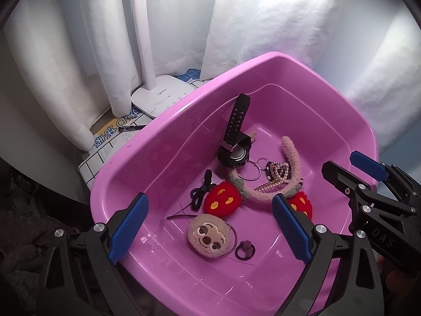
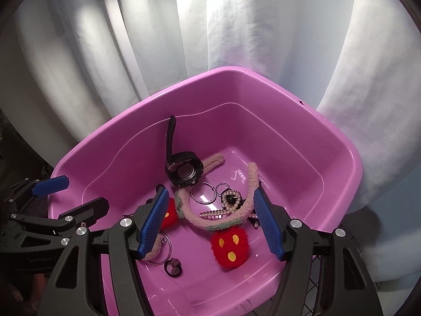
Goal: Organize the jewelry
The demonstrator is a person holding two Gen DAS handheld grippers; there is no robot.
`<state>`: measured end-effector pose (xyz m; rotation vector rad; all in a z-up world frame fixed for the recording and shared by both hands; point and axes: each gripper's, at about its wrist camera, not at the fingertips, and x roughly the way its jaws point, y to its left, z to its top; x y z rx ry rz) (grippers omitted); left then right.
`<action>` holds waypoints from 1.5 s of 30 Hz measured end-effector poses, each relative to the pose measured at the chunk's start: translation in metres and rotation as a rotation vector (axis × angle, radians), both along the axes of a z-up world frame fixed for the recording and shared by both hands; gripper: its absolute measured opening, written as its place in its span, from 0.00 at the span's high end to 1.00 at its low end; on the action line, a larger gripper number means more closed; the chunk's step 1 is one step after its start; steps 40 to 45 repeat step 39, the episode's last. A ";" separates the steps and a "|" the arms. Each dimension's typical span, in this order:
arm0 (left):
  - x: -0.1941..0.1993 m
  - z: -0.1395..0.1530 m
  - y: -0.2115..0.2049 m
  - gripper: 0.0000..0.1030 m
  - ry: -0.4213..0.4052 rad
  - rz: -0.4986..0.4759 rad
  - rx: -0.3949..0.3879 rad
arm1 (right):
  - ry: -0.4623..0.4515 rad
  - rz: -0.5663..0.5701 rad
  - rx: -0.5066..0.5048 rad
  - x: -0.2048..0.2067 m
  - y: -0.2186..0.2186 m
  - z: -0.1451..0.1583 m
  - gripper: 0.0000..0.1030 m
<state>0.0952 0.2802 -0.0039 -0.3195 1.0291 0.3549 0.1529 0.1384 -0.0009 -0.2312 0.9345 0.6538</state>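
Observation:
A pink plastic basin holds the jewelry. In it lie a black watch, a fuzzy pink headband with red strawberries, a pearl tiara clip, metal rings, a black hair tie, a plush face badge and a small dark ring. My left gripper is open above the basin's near side, empty. My right gripper is open over the headband, empty; it also shows in the left wrist view.
White curtains hang behind the basin. A white lamp base and a pen on printed paper sit to the basin's back left. Dark cloth lies at the lower left.

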 end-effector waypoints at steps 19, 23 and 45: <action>-0.003 0.001 -0.007 0.10 -0.004 -0.011 -0.004 | 0.004 -0.024 0.032 -0.018 -0.012 0.000 0.38; -0.004 0.001 -0.009 0.10 -0.002 -0.012 -0.006 | 0.004 -0.025 0.038 -0.018 -0.013 0.002 0.38; -0.003 0.003 -0.010 0.10 -0.011 -0.018 -0.004 | -0.009 -0.048 0.032 -0.017 -0.019 0.006 0.38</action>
